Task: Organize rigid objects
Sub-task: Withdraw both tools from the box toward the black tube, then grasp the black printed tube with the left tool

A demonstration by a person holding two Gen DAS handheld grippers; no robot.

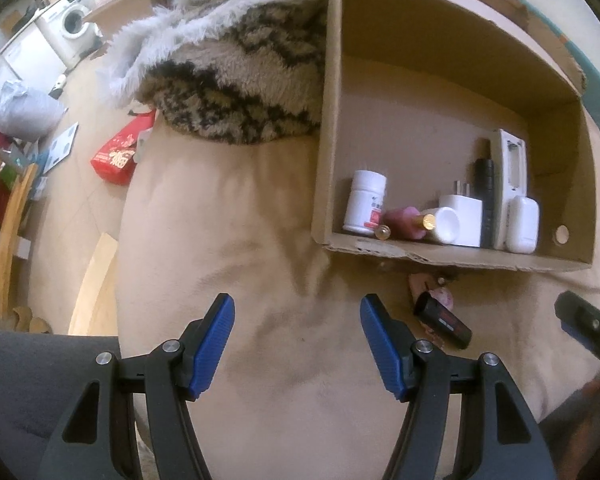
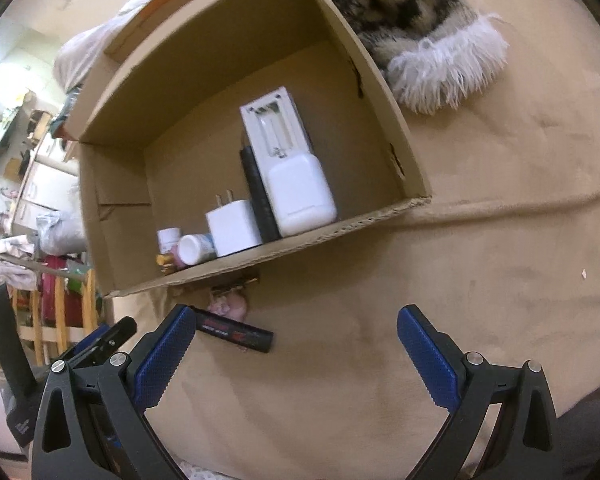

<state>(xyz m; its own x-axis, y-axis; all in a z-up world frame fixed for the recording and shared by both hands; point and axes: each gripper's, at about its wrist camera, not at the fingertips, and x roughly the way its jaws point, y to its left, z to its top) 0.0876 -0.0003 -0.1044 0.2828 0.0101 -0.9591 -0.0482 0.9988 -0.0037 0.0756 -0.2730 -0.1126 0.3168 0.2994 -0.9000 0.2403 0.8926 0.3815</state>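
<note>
1. Seven or so items already lined along the near wall of the cardboard box (image 1: 452,80), among them a white bottle (image 1: 365,202), charger (image 1: 462,220) and earbud case (image 1: 522,224).
2. Left outside, on the beige cover just before the box: black tube (image 2: 236,330), pink item (image 2: 232,304).
3. Left gripper (image 1: 296,344) and right gripper (image 2: 296,356): jaws spread, nothing held.

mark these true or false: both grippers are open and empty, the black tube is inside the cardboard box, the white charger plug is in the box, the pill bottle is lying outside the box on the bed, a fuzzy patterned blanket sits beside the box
1. Both the left gripper and right gripper have open, empty jaws. True.
2. The black tube is inside the cardboard box. False: it lies on the tan cover outside, in front of the box.
3. The white charger plug is in the box. True.
4. The pill bottle lies outside the box. False: it stands upright inside.
5. A fuzzy patterned blanket sits beside the box. True.
</note>
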